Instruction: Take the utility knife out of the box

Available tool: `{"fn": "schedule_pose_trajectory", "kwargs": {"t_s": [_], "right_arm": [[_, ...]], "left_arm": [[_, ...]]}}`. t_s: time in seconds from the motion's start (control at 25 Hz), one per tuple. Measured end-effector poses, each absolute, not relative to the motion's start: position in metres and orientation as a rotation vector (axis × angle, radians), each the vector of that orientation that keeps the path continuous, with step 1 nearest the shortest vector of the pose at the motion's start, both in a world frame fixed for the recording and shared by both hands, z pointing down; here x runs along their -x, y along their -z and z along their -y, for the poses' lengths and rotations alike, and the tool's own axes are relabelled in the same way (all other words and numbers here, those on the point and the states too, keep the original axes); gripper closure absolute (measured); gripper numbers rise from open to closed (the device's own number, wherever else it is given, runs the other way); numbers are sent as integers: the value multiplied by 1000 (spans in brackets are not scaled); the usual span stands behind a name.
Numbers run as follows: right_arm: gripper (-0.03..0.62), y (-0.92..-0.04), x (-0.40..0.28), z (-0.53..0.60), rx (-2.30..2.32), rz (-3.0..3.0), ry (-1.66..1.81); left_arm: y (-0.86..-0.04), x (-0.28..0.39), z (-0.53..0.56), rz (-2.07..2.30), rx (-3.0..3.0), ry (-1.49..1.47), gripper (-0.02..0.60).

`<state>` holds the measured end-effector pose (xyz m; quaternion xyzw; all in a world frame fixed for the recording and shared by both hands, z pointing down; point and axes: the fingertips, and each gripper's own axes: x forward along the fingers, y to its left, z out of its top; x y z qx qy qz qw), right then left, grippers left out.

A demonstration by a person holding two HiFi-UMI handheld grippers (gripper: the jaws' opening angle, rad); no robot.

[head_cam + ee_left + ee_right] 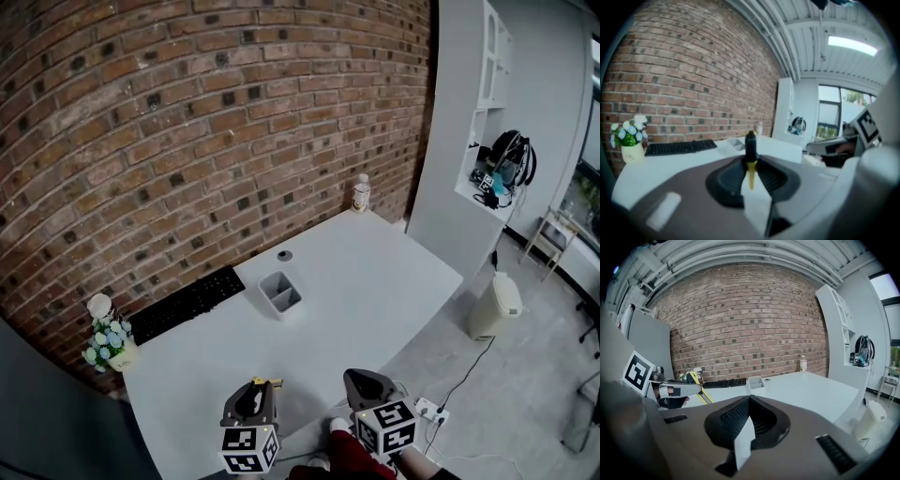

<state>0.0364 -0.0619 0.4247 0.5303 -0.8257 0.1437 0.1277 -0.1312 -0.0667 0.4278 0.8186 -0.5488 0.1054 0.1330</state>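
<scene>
Left gripper (751, 163) holds utility knife (750, 142) near table (375, 281) edge.

Keyboard (187, 305) left of box (280, 294) on table (375, 281) (flowers (106, 343) farther left)

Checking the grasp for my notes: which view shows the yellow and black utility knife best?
The left gripper view: the yellow and black utility knife fills the centre, clamped upright in the left gripper, though seen edge-on. The right gripper view shows it side-on but small. The head view shows only a yellow tip.
</scene>
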Motion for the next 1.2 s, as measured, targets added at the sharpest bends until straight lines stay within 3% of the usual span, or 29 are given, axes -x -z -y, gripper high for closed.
{"fn": "schedule_pose_trajectory", "kwargs": {"t_s": [1.2], "right_arm": [[586,-417,-32,37,-1534,2424,-374]], "left_arm": [[-421,149,42,1638,-2391,-323,508]]}}
